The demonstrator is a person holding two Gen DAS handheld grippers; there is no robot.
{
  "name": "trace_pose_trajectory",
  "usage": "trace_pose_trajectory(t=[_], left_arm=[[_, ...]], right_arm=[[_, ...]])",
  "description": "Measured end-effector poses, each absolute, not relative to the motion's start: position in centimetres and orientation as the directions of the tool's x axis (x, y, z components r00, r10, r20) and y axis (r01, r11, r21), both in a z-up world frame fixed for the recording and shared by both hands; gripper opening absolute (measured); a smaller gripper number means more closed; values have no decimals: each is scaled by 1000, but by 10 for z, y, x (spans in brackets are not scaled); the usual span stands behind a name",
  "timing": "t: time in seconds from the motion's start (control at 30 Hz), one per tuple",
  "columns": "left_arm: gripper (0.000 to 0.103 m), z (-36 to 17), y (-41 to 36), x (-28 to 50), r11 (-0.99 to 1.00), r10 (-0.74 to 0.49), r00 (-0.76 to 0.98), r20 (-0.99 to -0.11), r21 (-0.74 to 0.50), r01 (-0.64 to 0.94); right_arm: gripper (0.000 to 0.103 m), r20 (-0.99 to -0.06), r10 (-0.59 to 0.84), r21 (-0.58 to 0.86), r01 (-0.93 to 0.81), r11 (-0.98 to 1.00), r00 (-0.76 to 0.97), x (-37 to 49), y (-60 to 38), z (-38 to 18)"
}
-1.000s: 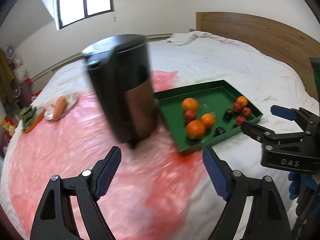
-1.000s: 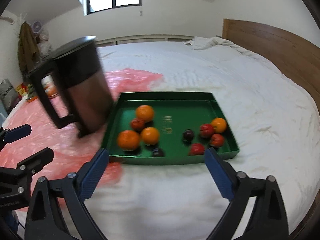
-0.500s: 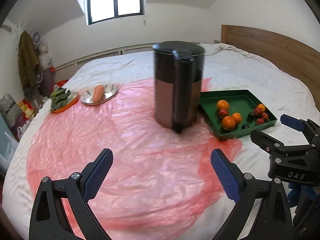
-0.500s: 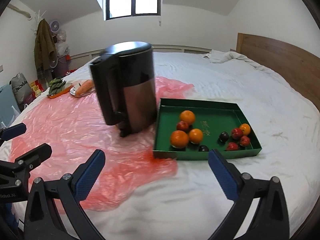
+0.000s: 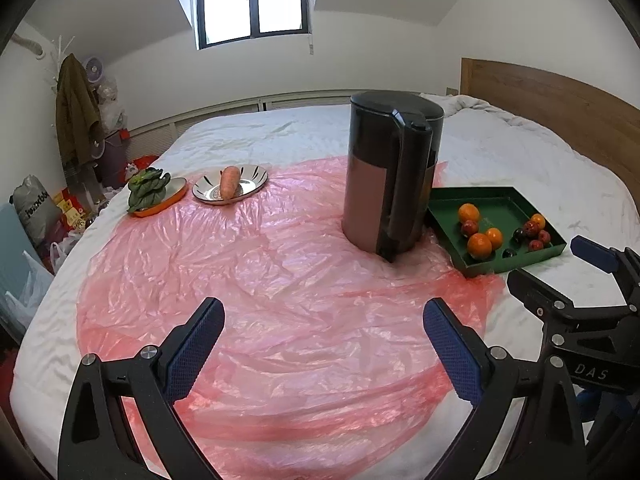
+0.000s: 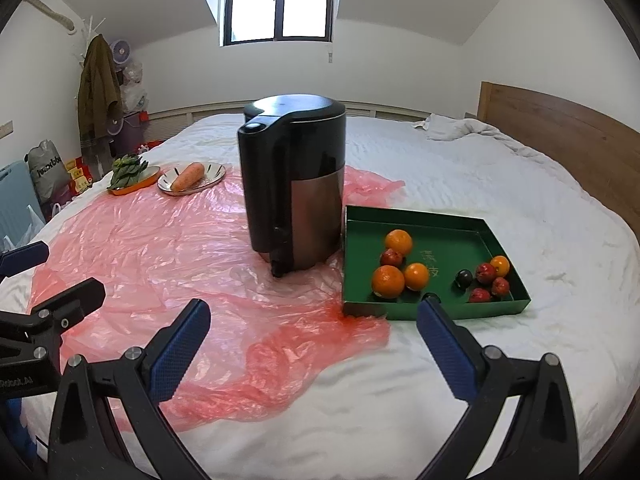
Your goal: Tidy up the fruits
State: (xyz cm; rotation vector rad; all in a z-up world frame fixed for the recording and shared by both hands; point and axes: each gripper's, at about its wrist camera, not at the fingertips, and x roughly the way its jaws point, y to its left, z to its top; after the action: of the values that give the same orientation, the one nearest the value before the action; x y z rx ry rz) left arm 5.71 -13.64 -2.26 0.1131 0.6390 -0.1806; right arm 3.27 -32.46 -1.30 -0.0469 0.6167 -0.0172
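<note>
Both tools spread wide, holding nothing: left gripper point(image 5: 323, 332), right gripper point(image 6: 314, 328). Mixed oranges point(image 6: 398, 241), small red fruits point(image 6: 485, 273) and dark fruits point(image 6: 464, 278) sit loose in shallow green cardboard tray point(image 6: 416, 216), touching tall black-and-copper kettle point(image 6: 294, 184). Stage unclear. Pinch round fruit centrally, gently; it rolls. Readable: "DAS" on right gripper; tray's gold characters illegible.

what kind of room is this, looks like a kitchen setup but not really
Most likely a bedroom, not a kitchen: everything sits on a bed with white bedding and a wooden headboard, under a sloped ceiling, with a jacket hanging on a coat rack.
</note>
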Motion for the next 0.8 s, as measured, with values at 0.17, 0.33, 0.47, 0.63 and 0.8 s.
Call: trace_pose_trajectory(t=[0.17,0.33,0.47,0.63,0.8], left_arm=[[102,-26,-129,54,980,-130,780,-612,42,195],[101,-27,-124,51,980,-136,776,-615,29,195],[102,-27,-120,48,981,-138,776,-615,23,192],[102,-27,-118,47,982,-134,779,-613,22,186],[101,-25,-115,46,982,-136,789,-599,24,188]], right_arm=[[103,-580,-24,-55,-9,998,814,27,-316,-14],[103,-574,-24,-67,-18,998,819,22,-311,-11],[103,-570,-25,-73,-20,997,821,20,-308,-9],[103,-567,-26,-78,-22,997,823,17,-305,-8],[103,-568,-24,-78,-24,997,822,16,-302,-6]])
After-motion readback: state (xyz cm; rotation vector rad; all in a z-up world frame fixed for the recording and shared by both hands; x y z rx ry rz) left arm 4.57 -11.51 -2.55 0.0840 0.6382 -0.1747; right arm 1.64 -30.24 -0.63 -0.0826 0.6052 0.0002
